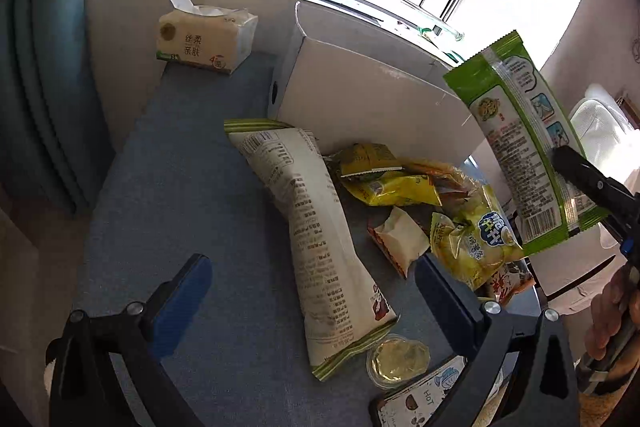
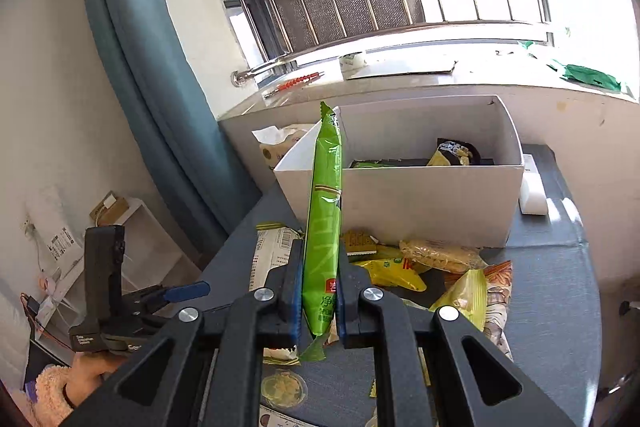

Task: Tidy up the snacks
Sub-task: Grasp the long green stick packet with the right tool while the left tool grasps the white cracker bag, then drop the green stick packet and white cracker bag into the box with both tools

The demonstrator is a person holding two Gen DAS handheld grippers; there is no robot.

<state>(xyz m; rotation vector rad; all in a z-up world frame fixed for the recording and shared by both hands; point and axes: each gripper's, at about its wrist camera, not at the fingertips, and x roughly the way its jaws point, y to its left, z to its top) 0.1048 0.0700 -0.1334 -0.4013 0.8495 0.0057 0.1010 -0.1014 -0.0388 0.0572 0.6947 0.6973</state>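
Right gripper [image 2: 318,291] clamping green snack packet [image 2: 324,227] upright, near the white box [image 2: 420,203] — left gripper [image 1: 312,291] hovering wide open, holding nothing.

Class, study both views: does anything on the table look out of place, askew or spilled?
Yes. Loose snack packets lie heaped on the blue table in front of the white box rather than inside it. One long white packet lies askew across the table. The right hand-held gripper holds a green packet upright.
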